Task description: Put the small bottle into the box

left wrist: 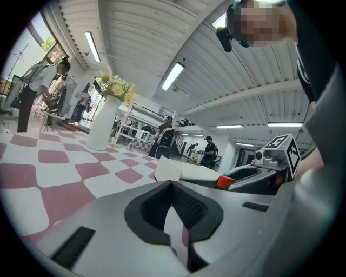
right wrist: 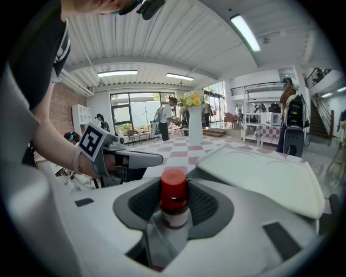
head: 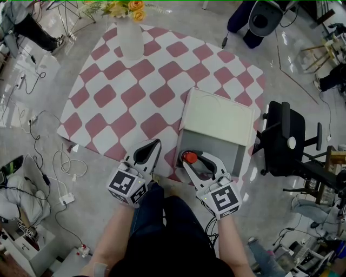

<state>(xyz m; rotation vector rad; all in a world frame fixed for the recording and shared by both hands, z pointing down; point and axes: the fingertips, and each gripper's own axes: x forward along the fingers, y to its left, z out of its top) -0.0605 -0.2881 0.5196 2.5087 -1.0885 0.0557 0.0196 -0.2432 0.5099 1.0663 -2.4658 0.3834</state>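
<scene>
In the head view only the red cap of the small bottle (head: 188, 157) shows, its body tucked down between the jaws of the right gripper (head: 195, 159), and the top edge cuts off the flowers (head: 127, 7) at 12 o'clock.

Checked table (head: 116, 116) with vase (head: 130, 39), box (head: 217, 118)
</scene>
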